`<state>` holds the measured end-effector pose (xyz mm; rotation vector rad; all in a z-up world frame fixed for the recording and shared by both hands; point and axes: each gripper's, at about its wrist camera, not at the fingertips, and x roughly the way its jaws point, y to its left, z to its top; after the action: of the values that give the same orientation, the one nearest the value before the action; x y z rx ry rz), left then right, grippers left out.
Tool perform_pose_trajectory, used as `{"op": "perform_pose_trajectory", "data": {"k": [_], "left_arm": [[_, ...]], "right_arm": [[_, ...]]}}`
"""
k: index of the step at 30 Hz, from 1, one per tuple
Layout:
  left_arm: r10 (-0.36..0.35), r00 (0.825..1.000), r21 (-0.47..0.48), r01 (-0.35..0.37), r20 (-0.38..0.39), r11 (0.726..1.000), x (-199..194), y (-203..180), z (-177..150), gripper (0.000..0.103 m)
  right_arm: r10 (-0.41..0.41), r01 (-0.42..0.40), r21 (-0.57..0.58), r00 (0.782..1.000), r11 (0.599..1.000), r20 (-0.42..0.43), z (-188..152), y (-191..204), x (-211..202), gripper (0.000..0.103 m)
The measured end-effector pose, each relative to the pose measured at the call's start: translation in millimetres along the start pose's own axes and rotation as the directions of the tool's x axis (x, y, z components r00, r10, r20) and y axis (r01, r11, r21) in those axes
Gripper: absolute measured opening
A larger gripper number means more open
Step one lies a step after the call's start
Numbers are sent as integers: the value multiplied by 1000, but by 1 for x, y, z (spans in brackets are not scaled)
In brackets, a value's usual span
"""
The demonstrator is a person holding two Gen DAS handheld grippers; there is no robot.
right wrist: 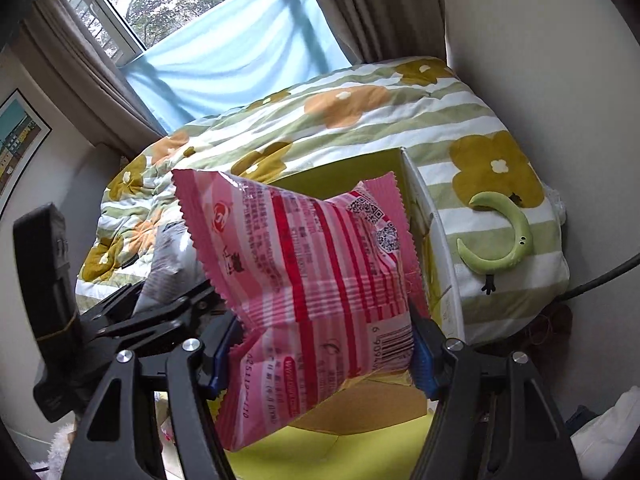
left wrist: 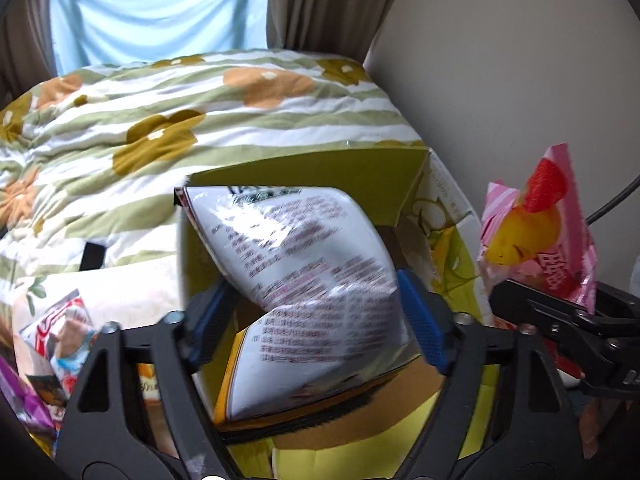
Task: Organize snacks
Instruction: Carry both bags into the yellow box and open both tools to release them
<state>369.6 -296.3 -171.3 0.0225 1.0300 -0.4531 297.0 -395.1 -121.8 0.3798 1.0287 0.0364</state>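
Note:
My left gripper [left wrist: 320,320] is shut on a white snack bag [left wrist: 304,280] with printed text and holds it over an open yellow-green cardboard box [left wrist: 360,184]. My right gripper [right wrist: 320,352] is shut on a pink striped snack bag [right wrist: 316,276] and holds it above the same box [right wrist: 360,172]. In the left wrist view the pink bag [left wrist: 540,224] and the right gripper [left wrist: 560,320] sit to the right of the box. In the right wrist view the left gripper [right wrist: 132,312] and its white bag [right wrist: 168,264] are at the left.
The box stands on a bed with a green-striped flowered quilt [left wrist: 200,120]. More snack packets [left wrist: 60,336] lie at the lower left. A green crescent plush [right wrist: 504,236] lies on the quilt to the right. A wall [left wrist: 520,80] is close on the right.

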Motion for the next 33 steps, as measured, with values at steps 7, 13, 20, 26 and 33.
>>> {"op": "perform_pose_trajectory", "data": {"k": [7, 13, 20, 26, 33], "left_arm": [[30, 999, 20, -29, -43, 999, 13, 15, -11, 102], [82, 996, 35, -81, -21, 996, -17, 22, -24, 102], [133, 991, 47, -133, 5, 990, -41, 29, -27, 102], [153, 988, 36, -153, 3, 988, -43, 36, -29, 102], [169, 986, 37, -169, 1, 985, -40, 35, -32, 102]], "right_arm": [[-22, 23, 36, 999, 999, -31, 3, -10, 17, 65], [-42, 42, 8, 998, 999, -47, 4, -4, 27, 65], [-35, 34, -25, 998, 999, -57, 15, 7, 46, 65], [-31, 28, -48, 997, 998, -70, 28, 9, 68, 67], [-109, 106, -94, 994, 990, -22, 34, 5, 83, 99]]}}
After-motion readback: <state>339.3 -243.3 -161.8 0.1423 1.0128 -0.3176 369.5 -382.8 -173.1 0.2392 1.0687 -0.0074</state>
